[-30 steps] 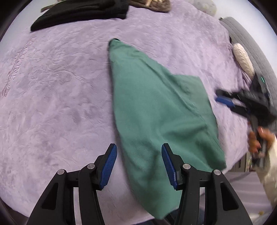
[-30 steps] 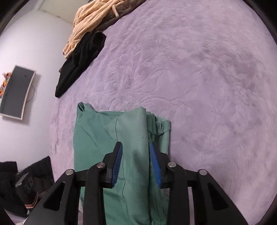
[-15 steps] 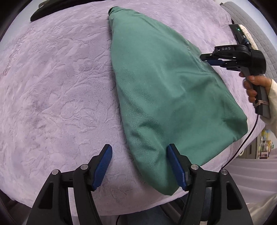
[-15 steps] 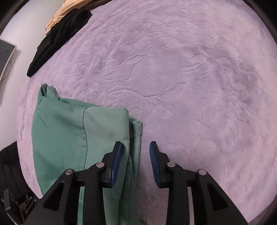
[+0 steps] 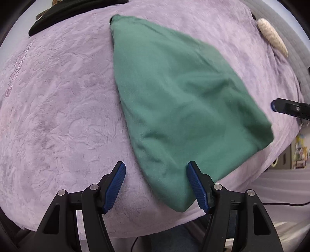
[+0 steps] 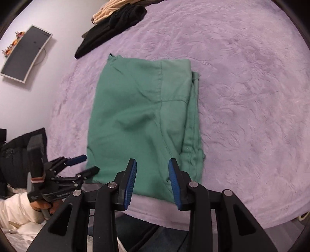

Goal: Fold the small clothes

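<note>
A green garment [image 5: 180,100] lies folded flat on the purple bed cover [image 5: 58,120], with its near corner close to the bed's front edge. It also shows in the right wrist view [image 6: 143,124] as a rough rectangle with seams on top. My left gripper [image 5: 156,184] is open and empty, just in front of the garment's near corner. My right gripper [image 6: 152,180] is open and empty, above the garment's near edge. The left gripper also shows in the right wrist view [image 6: 83,164], beside the garment's left corner.
A black garment [image 6: 112,33] and a beige one [image 6: 108,13] lie at the far side of the bed. A cream fuzzy item [image 5: 273,36] lies at the far right. A monitor [image 6: 25,54] hangs on the wall left of the bed.
My right gripper let go of the green garment and pulled back from it. The garment now lies flat. My left gripper drew back slightly and stayed open.
</note>
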